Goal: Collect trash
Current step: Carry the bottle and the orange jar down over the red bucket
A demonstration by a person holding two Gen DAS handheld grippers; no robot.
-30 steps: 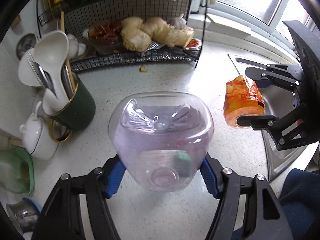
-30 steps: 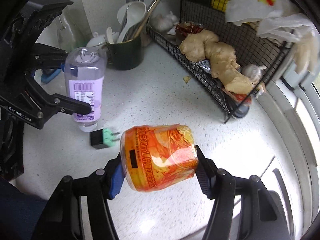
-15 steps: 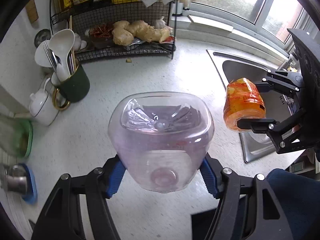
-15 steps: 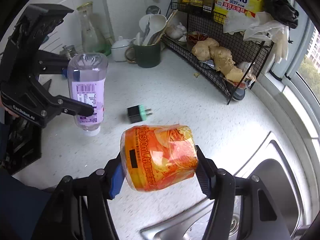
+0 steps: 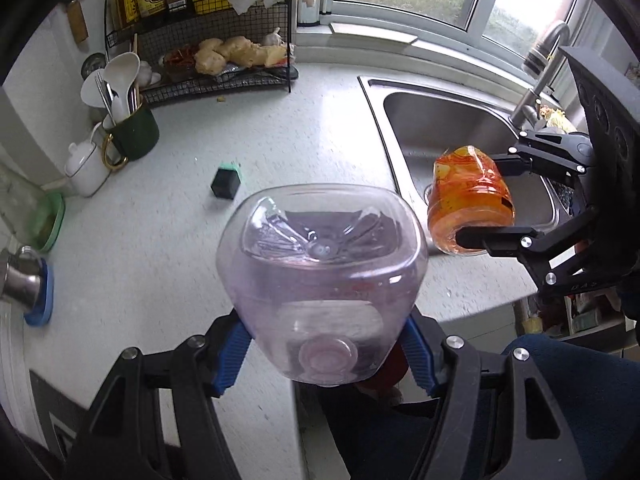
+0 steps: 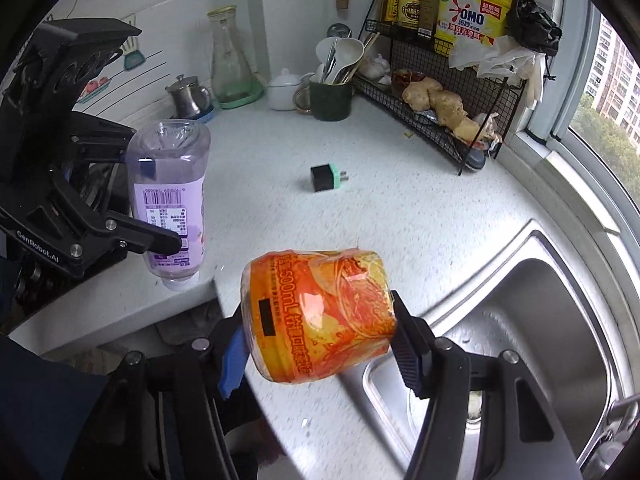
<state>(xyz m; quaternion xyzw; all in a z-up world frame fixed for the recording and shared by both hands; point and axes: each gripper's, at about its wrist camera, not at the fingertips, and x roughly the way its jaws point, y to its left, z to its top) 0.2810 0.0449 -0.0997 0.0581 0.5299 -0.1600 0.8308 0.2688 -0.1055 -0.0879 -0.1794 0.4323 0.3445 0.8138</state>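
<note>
My left gripper (image 5: 324,354) is shut on a clear plastic bottle (image 5: 322,280) with a purple label, held cap-down with its base toward the camera. In the right wrist view the same bottle (image 6: 168,196) hangs over the counter's front edge in the left gripper (image 6: 160,216). My right gripper (image 6: 320,340) is shut on a crushed orange-labelled bottle (image 6: 316,312), lying sideways between the blue pads. From the left wrist view that orange bottle (image 5: 470,204) hangs by the sink's near left corner, in the right gripper (image 5: 484,196).
A white counter (image 6: 280,216) bears a black and green plug (image 6: 326,178). At the back stand a wire rack (image 6: 440,112) with ginger, a dark green utensil cup (image 6: 330,98), a white pot (image 6: 282,92) and a glass flask (image 6: 230,64). A steel sink (image 6: 540,320) lies right, with a dark sleeve below.
Both grippers have pulled back from the rack toward the counter's front edge, each still holding its bottle. The plug, sink and window now show far more fully.
</note>
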